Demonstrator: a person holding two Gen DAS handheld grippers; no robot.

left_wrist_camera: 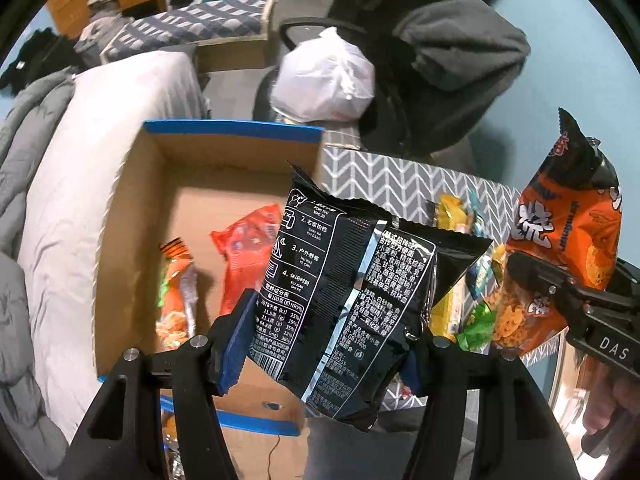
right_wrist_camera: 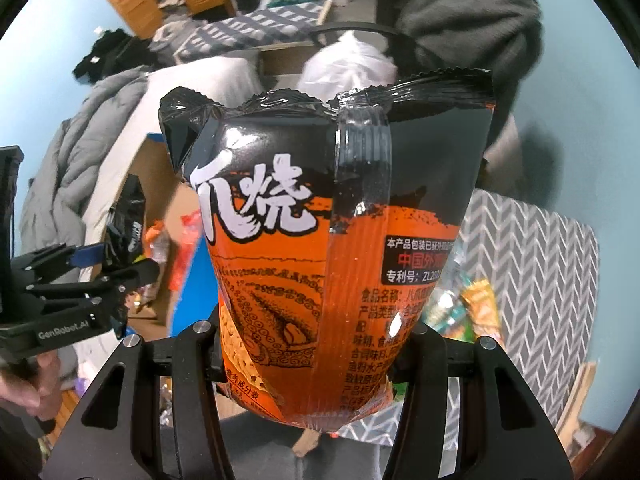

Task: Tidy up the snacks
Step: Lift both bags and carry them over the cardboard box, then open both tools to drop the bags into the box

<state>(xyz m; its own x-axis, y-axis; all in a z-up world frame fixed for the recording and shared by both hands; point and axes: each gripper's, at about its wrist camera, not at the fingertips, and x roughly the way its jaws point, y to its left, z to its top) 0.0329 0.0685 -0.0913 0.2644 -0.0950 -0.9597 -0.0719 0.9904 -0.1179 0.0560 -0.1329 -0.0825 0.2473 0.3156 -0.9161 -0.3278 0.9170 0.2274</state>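
only left view: cardboard box (left_wrist_camera: pixel 168 184), red packet (left_wrist_camera: pixel 244 248) inside

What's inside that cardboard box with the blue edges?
The cardboard box holds a red snack packet and an orange packet lying on its floor. The black bag held in the left tongs hides the box's right part, so anything there is unseen.

You had even, soft indoor light, with glare on the orange packet (right_wrist_camera: pixel 340 248). Fisheye bent both views at the dark corners, and the background was slightly blurred.
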